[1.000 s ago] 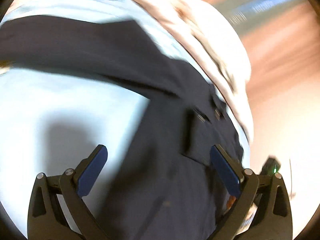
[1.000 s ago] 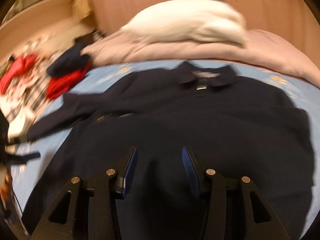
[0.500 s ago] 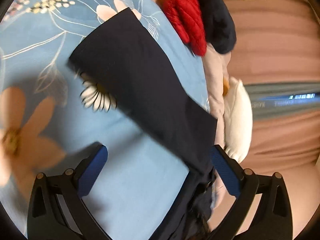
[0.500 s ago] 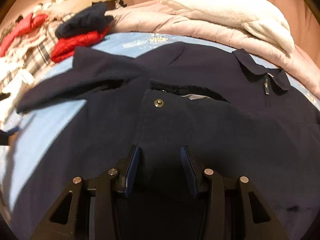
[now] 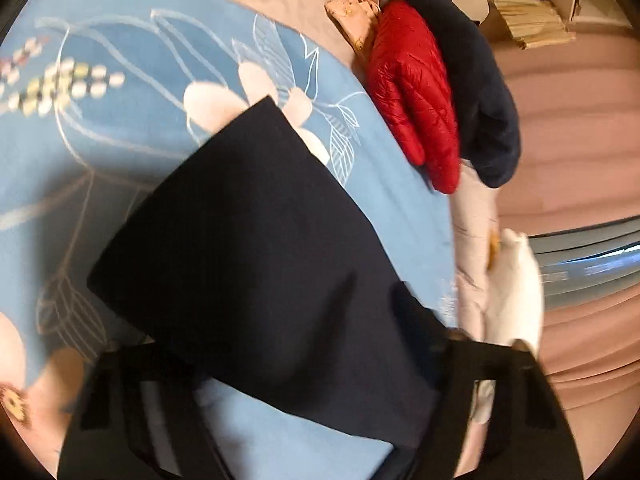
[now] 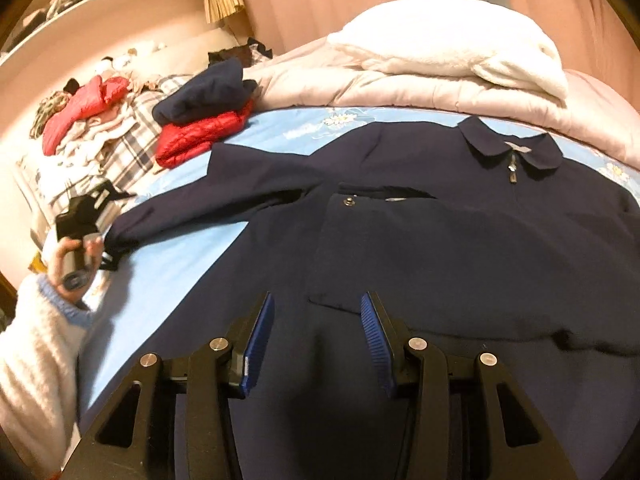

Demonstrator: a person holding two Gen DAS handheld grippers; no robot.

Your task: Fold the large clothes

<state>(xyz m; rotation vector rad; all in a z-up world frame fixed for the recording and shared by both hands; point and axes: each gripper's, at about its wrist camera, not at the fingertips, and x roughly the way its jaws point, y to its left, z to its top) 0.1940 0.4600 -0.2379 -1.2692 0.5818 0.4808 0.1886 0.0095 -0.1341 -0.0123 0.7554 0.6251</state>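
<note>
In the left wrist view, the left hand-held gripper [image 5: 304, 392] is seen blurred at 6 o'clock, its jaws closing with the sleeve [image 5: 248, 248] of the navy jacket lying between them; whether the pads already press on the cloth cannot be told. The flowered blue bed sheet [image 5: 120, 120] is shown only here in detail. One red puffer garment [image 5: 416, 96] and one dark folded garment [image 5: 476, 92] lie at 1 o'clock.

In the right wrist view, the whole navy jacket [image 6: 460, 240] is spread flat on the bed, collar at 1 o'clock. The right hand-held gripper [image 6: 316, 340] hangs over it, partly open, with nothing gripped. The left hand [image 6: 70, 258] is seen at 9 o'clock at the cuff. One white blanket [image 6: 448, 36] is folded at 12 o'clock.
</note>
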